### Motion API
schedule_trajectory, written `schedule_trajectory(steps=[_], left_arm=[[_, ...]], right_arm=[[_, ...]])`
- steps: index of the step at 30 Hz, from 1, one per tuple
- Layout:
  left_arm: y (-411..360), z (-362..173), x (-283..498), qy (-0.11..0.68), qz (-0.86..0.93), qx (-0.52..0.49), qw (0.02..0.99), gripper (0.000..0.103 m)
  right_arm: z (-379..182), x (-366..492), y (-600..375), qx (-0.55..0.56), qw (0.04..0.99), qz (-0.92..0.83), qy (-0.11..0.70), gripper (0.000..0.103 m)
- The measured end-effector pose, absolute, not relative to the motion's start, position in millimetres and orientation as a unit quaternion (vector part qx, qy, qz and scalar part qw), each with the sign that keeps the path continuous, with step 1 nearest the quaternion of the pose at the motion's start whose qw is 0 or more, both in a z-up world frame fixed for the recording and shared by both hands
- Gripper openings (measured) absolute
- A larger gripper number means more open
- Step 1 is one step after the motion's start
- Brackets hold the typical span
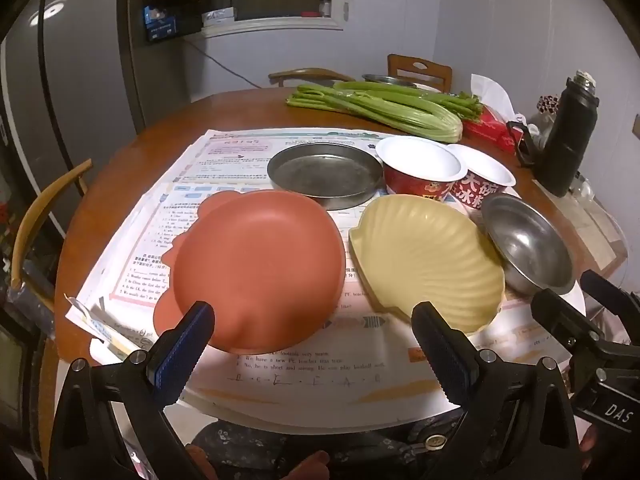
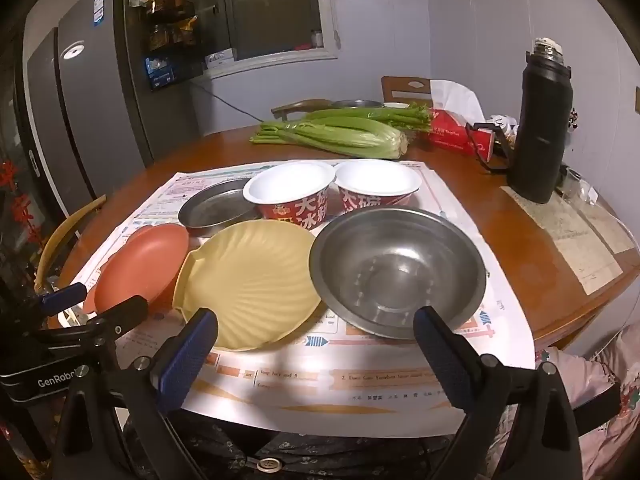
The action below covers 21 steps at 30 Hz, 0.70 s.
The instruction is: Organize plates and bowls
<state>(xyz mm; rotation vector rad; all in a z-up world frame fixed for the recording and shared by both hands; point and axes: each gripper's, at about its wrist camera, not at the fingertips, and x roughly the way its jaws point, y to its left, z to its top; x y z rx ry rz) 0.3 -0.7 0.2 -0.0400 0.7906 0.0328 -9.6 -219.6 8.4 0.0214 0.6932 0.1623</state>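
Both the left gripper (image 1: pixel 312 344) and the right gripper (image 2: pixel 316 350) hung with jaws spread wide, grasping nothing. The yellow shell plate (image 1: pixel 428 264) served as my landmark: the orange plate (image 1: pixel 256 268) lay just left of it, the steel bowl (image 2: pixel 396 272) just right, the flat metal pan (image 1: pixel 324 174) and two red paper bowls (image 2: pixel 290 194) behind. The plastic plates looked light and stiff, best pinched at the near rim; the steel bowl seemed slippery, the paper bowls crushable.

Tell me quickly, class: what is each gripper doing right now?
Left gripper: open, holding nothing, above the salmon-pink plastic plate.
Right gripper: open, holding nothing, before the round stainless steel bowl.
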Motion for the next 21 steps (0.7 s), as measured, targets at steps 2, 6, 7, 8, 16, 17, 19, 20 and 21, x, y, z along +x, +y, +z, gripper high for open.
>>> schedule_trajectory(steps=[2,6,7,8,16,17,19,20,21], left_arm=[[-1.4,0.1,0.6,0.383,0.020,-0.015,0.923,0.099],[-0.7,-0.3,0.9,0.380,0.029,-0.015,0.924,0.099],[-0.9,-0.3,0.6,0.379,0.031,-0.014,0.925,0.099],[-1.5,-0.4,-0.1,0.378,0.034,-0.014,0.925,0.099],[-3.3,-5.6,0.2,0.396,0.010,-0.017,0.918,0.099],[-3.4,-5.7,-0.2,0.396,0.010,-0.016,0.918,0.099],[-3.6,-5.9,-0.2,0.395,0.010,-0.015,0.918,0.099],[-3.9,-5.8,-0.4,0.395,0.010,-0.015,0.919,0.099],[-4.3,-5.9,-0.4,0.394,0.010,-0.014,0.919,0.099]], right_arm=[[11.0,-11.0,-222.0,0.003,0.939,0.079,0.335,0.098],[6.9,-10.7,-211.0,-0.010,0.938,0.072,0.339,0.098],[6.9,-11.5,-208.6,-0.012,0.939,0.070,0.337,0.098],[8.6,-10.4,-215.6,-0.004,0.938,0.075,0.338,0.098],[4.7,-8.4,-216.4,0.003,0.934,0.081,0.348,0.097],[4.5,-8.4,-215.9,0.003,0.934,0.081,0.348,0.097],[3.9,-8.7,-215.9,0.003,0.934,0.080,0.348,0.097],[4.6,-9.0,-215.9,0.002,0.934,0.080,0.348,0.097],[4.3,-8.4,-216.3,0.002,0.934,0.080,0.348,0.097]])
